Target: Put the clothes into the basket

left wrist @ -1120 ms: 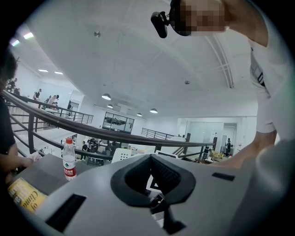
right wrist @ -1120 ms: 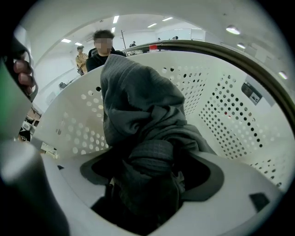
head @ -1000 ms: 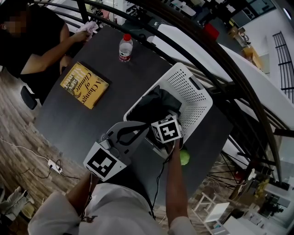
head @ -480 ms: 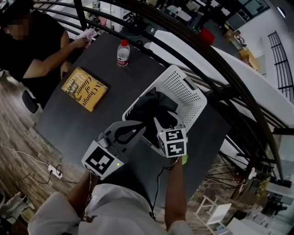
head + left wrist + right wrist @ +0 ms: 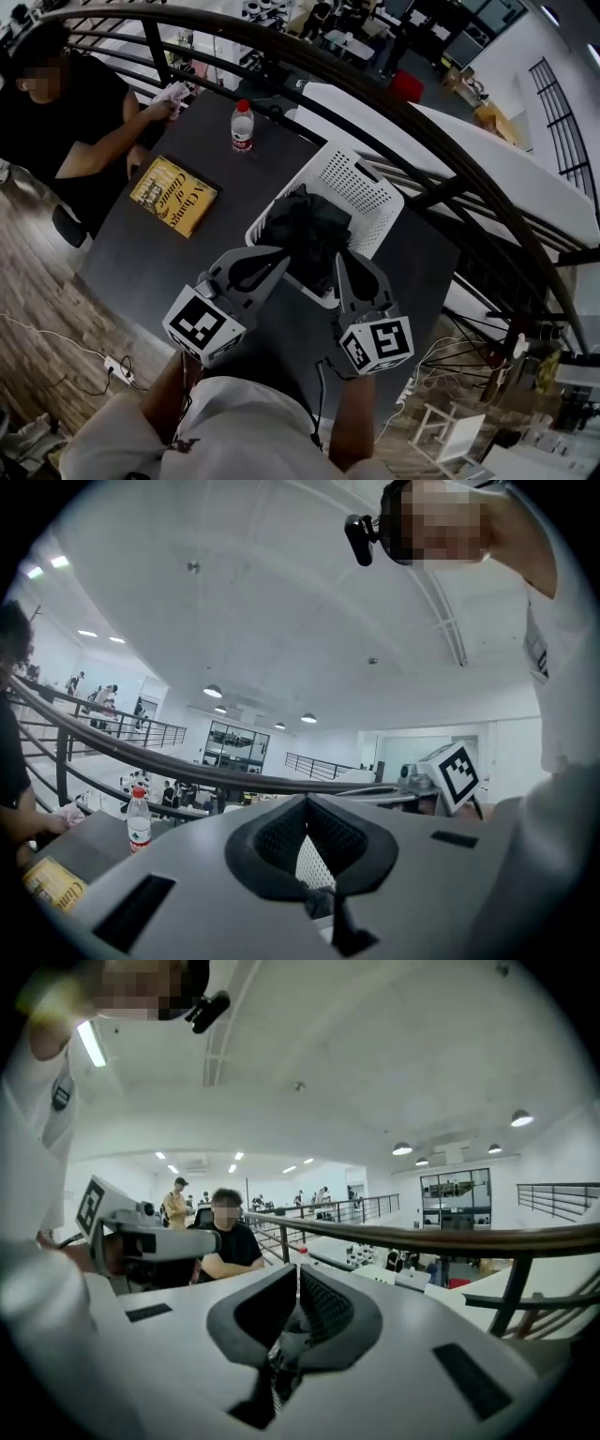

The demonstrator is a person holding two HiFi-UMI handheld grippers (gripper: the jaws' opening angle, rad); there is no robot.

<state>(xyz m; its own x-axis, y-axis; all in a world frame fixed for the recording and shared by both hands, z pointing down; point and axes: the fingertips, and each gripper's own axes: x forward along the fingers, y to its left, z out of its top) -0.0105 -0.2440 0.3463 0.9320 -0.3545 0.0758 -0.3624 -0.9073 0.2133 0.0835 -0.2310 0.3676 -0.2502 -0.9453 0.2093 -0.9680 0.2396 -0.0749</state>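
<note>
Two claws hover over the dark surface [image 5: 159, 262] in the head view. The left claw [image 5: 283, 257] is at seven o'clock of the black clothes [image 5: 305, 234] and the right claw [image 5: 341, 259] at five. The clothes lie heaped inside the white basket [image 5: 375, 187].

Left gripper view: tips clenched together, basket mesh showing below.

Right gripper view: the jaws have just been closing and now meet pad to pad, gripping nothing.
</note>
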